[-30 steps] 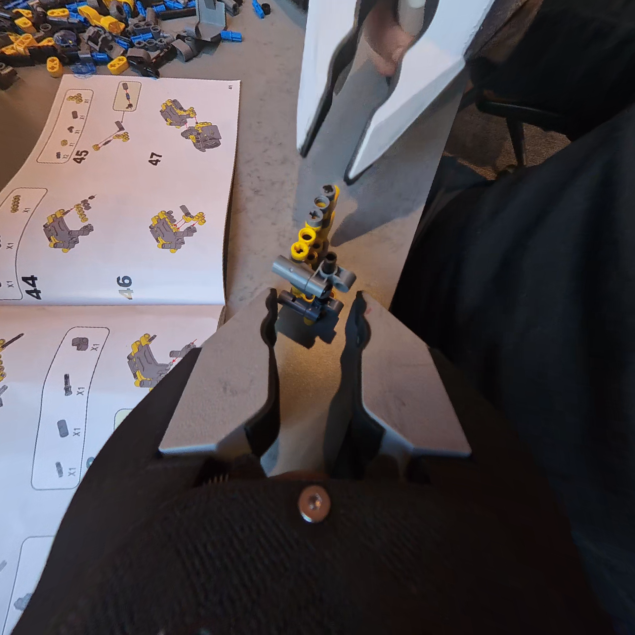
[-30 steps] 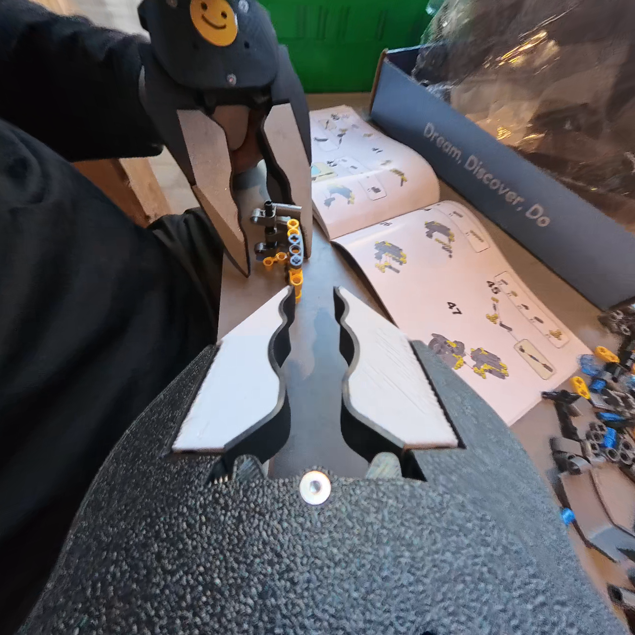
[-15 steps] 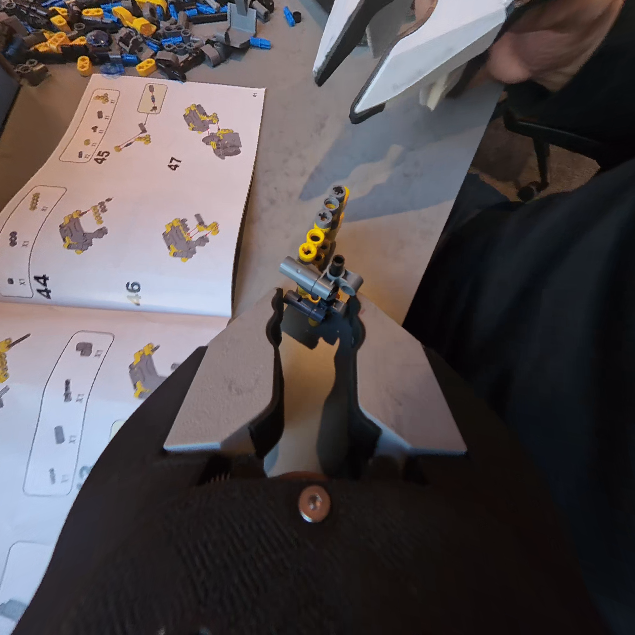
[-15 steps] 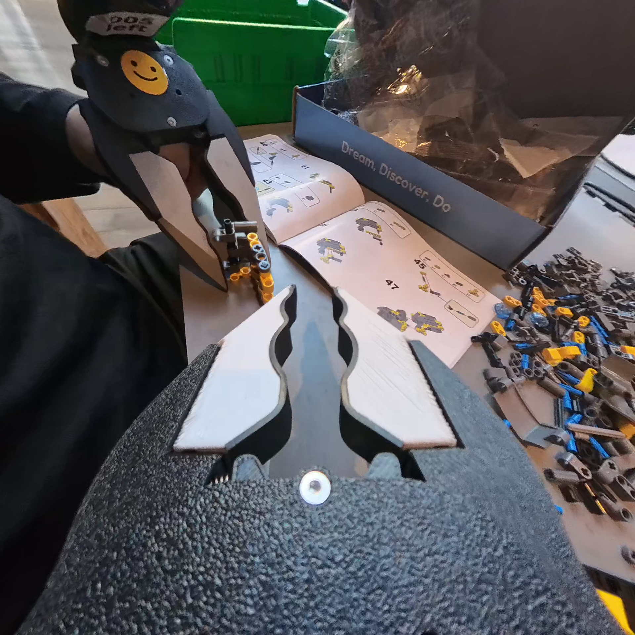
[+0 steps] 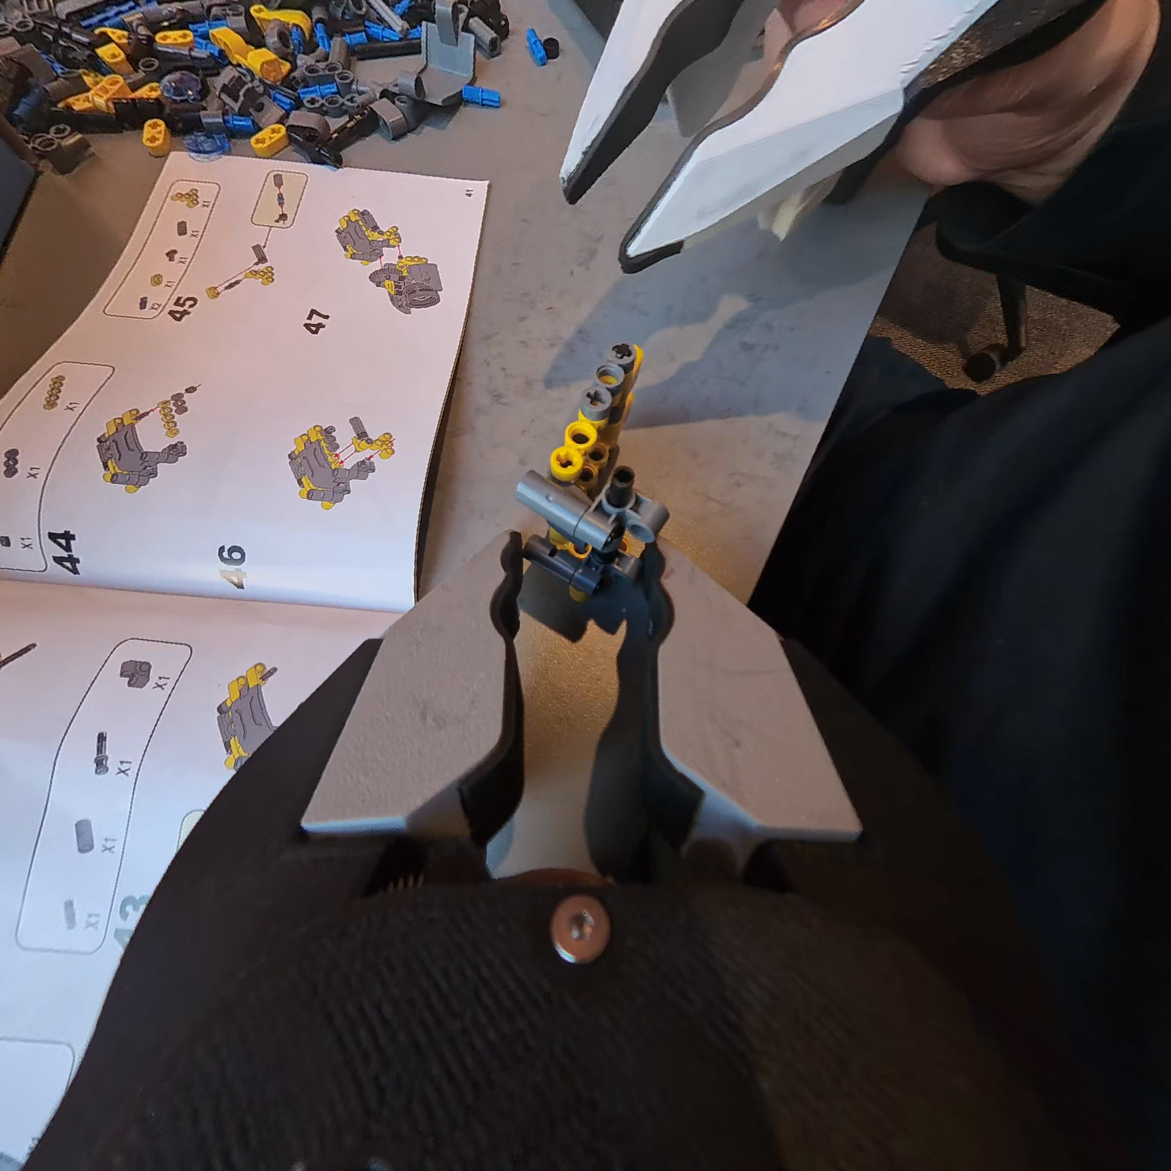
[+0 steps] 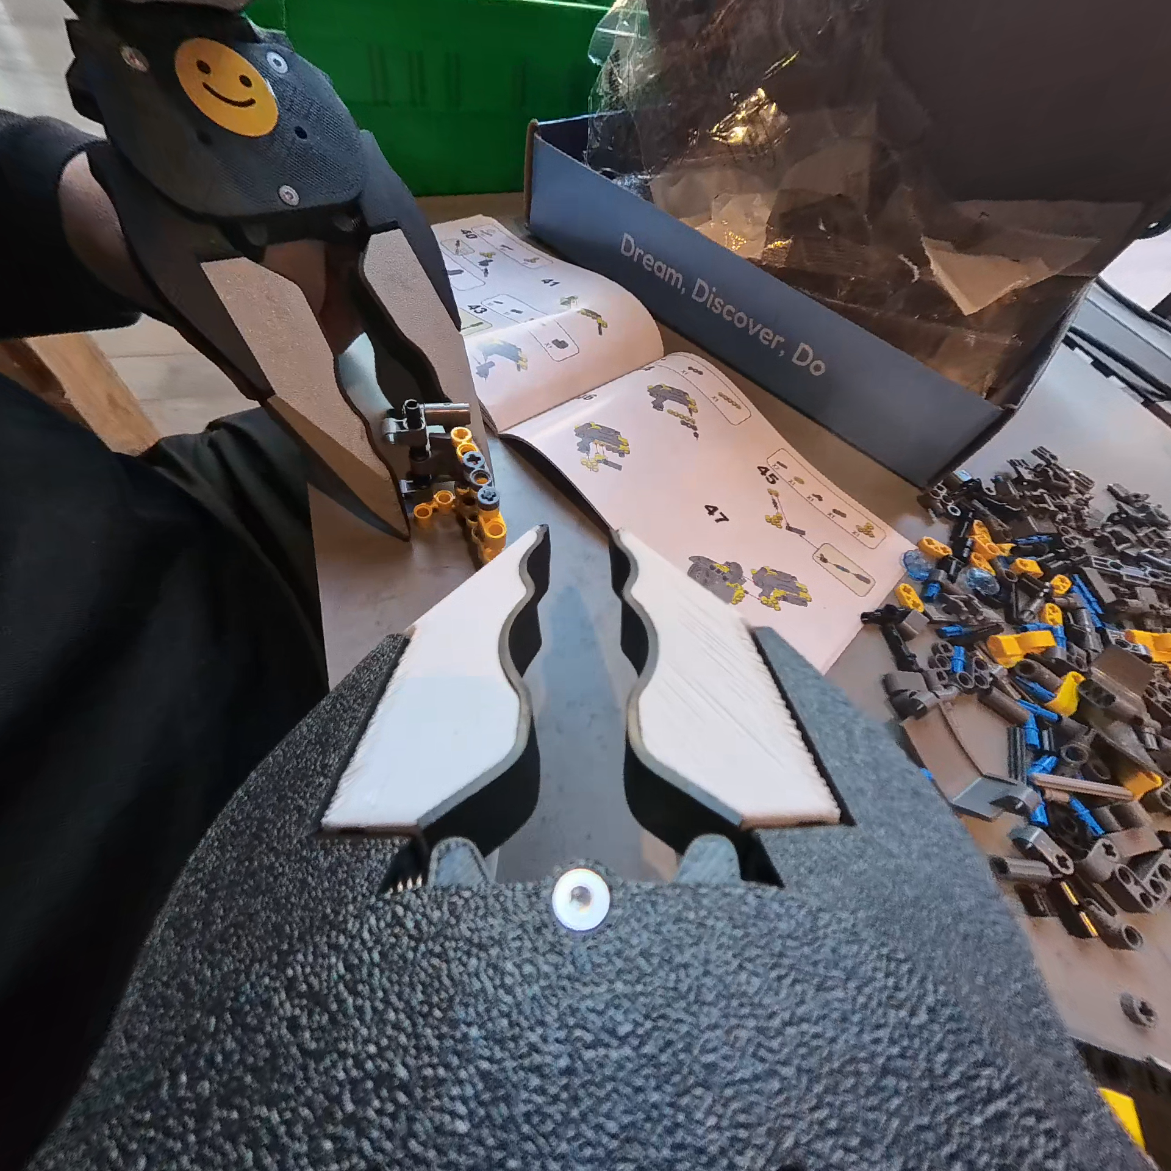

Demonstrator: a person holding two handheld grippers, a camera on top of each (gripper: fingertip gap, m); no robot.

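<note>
My left gripper [image 5: 580, 557] is shut on a small yellow, grey and black brick assembly [image 5: 592, 469], gripping its dark lower part just above the grey table near its front edge. The assembly also shows in the right wrist view [image 6: 459, 481], held between the left gripper's fingers [image 6: 437, 405]. My right gripper [image 6: 578, 538] is open and empty above the table, a short way from the assembly. It shows in the left wrist view as white fingers [image 5: 729, 127] at the upper right, held by a hand.
An open instruction booklet [image 5: 253, 380] lies left of the assembly, also in the right wrist view [image 6: 697, 481]. A pile of loose yellow, blue, grey and black pieces [image 6: 1045, 665] lies beyond it. A dark blue box [image 6: 760, 329] with plastic bags stands behind. A dark sleeve [image 5: 982, 633] borders the table edge. One gripper's finger ends stand about 8 cm off the other's.
My right gripper has pulled back and up, away from the assembly, and turned toward the pile of pieces. My left gripper keeps its hold with little movement.
</note>
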